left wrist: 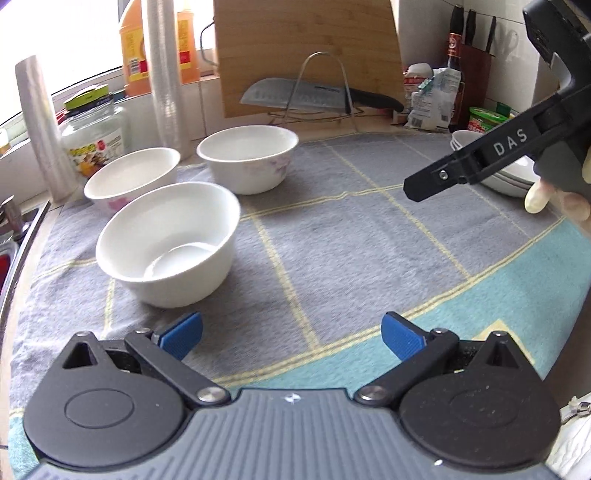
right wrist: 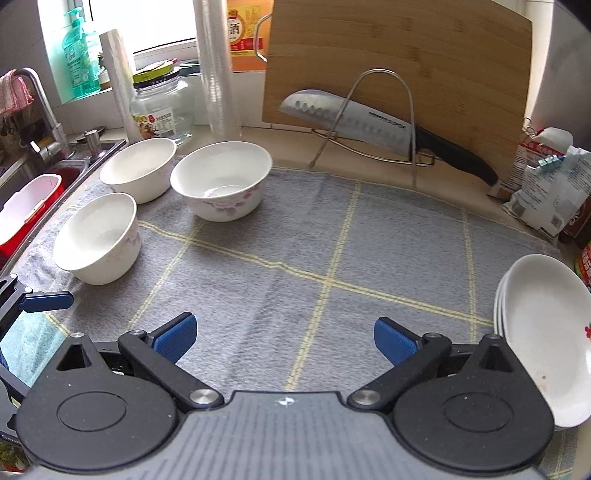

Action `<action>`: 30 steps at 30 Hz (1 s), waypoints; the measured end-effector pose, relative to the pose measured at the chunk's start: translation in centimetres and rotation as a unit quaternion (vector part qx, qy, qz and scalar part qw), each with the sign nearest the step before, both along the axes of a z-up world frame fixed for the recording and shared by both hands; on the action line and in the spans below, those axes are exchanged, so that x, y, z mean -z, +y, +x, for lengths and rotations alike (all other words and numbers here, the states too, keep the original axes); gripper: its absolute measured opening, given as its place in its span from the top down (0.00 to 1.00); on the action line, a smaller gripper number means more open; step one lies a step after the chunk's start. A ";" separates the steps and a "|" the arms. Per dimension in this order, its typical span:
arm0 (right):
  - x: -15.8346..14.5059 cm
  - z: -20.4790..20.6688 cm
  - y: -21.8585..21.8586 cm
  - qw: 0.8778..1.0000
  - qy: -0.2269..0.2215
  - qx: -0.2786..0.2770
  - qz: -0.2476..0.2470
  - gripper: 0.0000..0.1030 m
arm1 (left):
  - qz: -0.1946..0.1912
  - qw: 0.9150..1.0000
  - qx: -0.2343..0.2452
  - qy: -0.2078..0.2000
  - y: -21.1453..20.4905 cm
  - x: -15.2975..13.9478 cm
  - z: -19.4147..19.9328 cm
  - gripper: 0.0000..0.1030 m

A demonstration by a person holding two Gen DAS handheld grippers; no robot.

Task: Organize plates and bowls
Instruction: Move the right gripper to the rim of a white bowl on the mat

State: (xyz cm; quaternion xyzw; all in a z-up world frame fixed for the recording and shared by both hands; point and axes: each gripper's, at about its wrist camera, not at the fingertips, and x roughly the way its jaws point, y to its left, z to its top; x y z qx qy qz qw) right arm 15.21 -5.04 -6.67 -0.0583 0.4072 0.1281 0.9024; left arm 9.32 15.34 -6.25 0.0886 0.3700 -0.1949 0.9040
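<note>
Both pairs of jaws stood spread wide with nothing between them: the left gripper (left wrist: 291, 334) hung above the grey checked mat (left wrist: 332, 236), and the right gripper (right wrist: 284, 338) did the same over its own stretch of that cloth.

In the left wrist view the right gripper came in from the upper right, tilted down toward the mat, with "DAS" in pale letters along its black finger (left wrist: 476, 162); a gloved hand (left wrist: 557, 195) gripped it from below.

Other writing was scarce. The yellow bottle (right wrist: 245, 35) at the window carried the character 酒 on its label. The knife (right wrist: 369, 122) bore a small line of print on its blade, too fine to read. The glass jar (right wrist: 162, 107) had a colourful label whose text was blurred.

Three white bowls sat apart from one another at the mat's left side: the near bowl (left wrist: 168, 242), the far-left bowl (left wrist: 133, 179) and a bowl with purple flowers (left wrist: 247, 157). The stack of white plates (right wrist: 543, 332) rested at the mat's right edge, just beside the right gripper. A bamboo cutting board (right wrist: 399, 62) leaned against the wall behind the knife's wire stand (right wrist: 373, 118).
</note>
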 end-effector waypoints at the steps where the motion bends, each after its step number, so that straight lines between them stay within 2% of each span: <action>1: 0.1 0.0 0.9 1.000 0.000 -0.005 0.000 0.00 | 0.002 1.000 -0.006 0.000 0.7 0.1 0.0 0.01; 10: 0.2 0.7 6.5 0.999 0.003 -0.048 0.001 0.00 | -0.001 1.000 -0.018 -0.011 4.7 0.8 1.2 0.01; 21: 0.3 2.0 9.9 0.996 0.008 -0.092 0.003 0.00 | -0.005 1.000 -0.011 -0.004 5.2 2.6 2.8 0.01; 30: 0.8 3.3 11.6 0.993 0.017 -0.119 0.001 0.00 | -0.012 1.000 -0.020 -0.007 5.5 2.4 4.0 0.01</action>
